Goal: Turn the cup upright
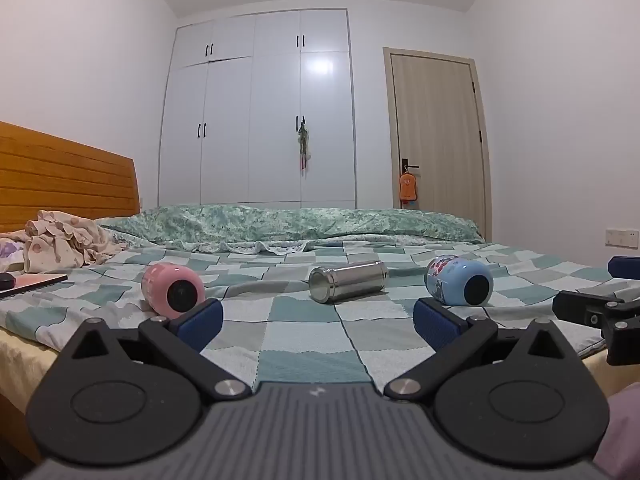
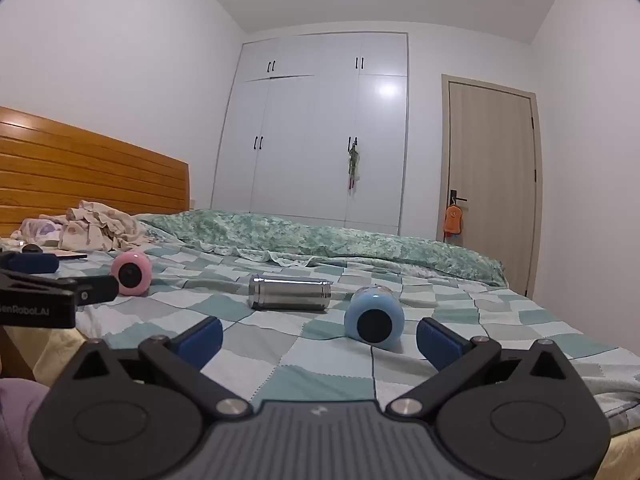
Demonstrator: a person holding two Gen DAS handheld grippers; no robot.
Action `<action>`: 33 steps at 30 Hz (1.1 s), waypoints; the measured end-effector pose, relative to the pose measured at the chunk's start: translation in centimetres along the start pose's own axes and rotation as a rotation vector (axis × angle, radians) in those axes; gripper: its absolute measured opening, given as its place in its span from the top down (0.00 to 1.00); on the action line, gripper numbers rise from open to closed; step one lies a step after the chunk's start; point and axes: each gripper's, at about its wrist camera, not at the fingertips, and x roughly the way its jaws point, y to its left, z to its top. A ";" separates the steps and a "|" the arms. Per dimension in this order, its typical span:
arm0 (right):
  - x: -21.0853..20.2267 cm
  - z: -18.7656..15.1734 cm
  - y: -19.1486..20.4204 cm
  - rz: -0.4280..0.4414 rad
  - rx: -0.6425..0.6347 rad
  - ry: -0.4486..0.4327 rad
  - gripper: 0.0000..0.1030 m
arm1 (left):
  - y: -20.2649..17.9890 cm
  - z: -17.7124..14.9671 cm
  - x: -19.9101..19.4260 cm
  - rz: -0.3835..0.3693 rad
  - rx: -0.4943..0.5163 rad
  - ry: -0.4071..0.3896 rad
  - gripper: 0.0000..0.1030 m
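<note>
Three cups lie on their sides on the checked bedspread (image 1: 312, 336). A pink cup (image 1: 173, 290) lies at the left, a steel cup (image 1: 347, 281) in the middle, a blue cup (image 1: 460, 281) at the right. My left gripper (image 1: 318, 322) is open and empty, low over the bed's near edge, short of the cups. In the right wrist view the pink cup (image 2: 131, 273), steel cup (image 2: 289, 292) and blue cup (image 2: 374, 317) show again. My right gripper (image 2: 319, 340) is open and empty, with the blue cup just ahead, nearer its right finger.
A crumpled cloth (image 1: 64, 244) and a dark flat object (image 1: 32, 282) lie at the left by the wooden headboard (image 1: 60, 176). A green quilt (image 1: 288, 222) is bunched along the far side. A white wardrobe (image 1: 260, 112) and a door (image 1: 436, 128) stand behind.
</note>
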 end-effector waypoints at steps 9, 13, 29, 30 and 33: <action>-0.1 0.1 -0.1 -0.001 -0.004 -0.009 0.00 | -0.4 -0.2 0.2 0.002 0.006 -0.005 0.00; 0.1 0.2 -0.5 -0.002 0.000 -0.010 0.00 | -0.7 -0.3 0.6 0.005 0.007 -0.008 0.00; -0.1 0.0 -0.3 -0.005 0.000 -0.018 0.00 | -0.4 -0.2 0.1 0.000 -0.001 -0.013 0.00; -0.1 0.0 -0.3 -0.005 0.000 -0.019 0.00 | -0.5 -0.2 0.2 0.001 -0.001 -0.014 0.00; -0.1 0.0 -0.3 -0.005 0.000 -0.019 0.00 | -0.4 -0.2 0.1 0.000 -0.001 -0.014 0.00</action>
